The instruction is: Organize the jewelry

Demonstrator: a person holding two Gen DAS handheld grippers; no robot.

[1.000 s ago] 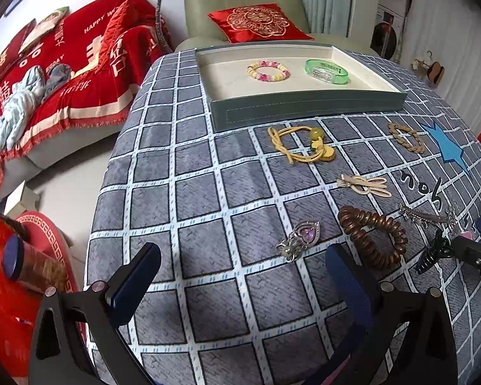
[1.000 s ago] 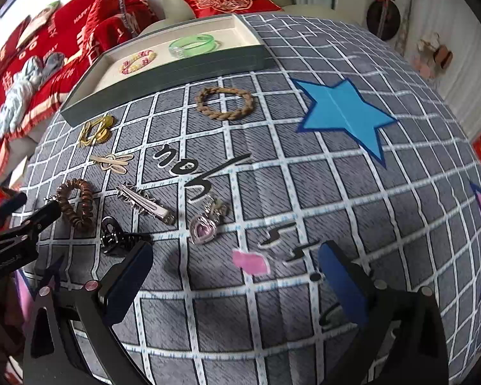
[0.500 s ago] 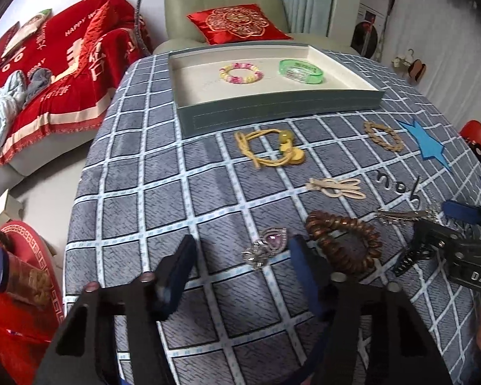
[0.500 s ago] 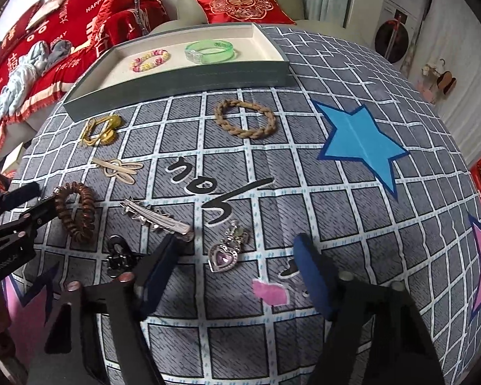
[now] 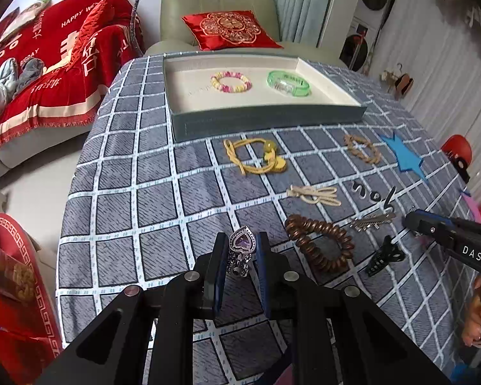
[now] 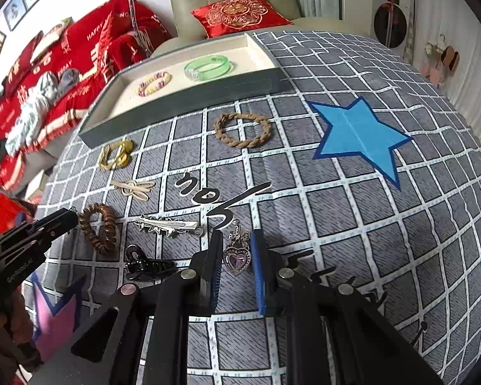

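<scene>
Two heart pendants: left claw (image 5: 241, 237) just clamped onto left pendant (image 5: 242, 244), right claw (image 6: 237, 234) onto right pendant (image 6: 238, 258); each view shows only its own.

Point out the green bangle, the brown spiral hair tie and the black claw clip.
green bangle (image 5: 288, 82): left wrist view, on its front rim.
brown spiral hair tie (image 5: 319, 244): left wrist view, on its coil.
black claw clip (image 6: 149, 267): right wrist view, on its body.

Living room: recliner (image 5: 218, 9), sofa throw (image 5: 48, 73)

Grey checked cloth (image 5: 150, 192); blue star (image 6: 359, 134); purple heart brooch (image 5: 242, 243).
</scene>
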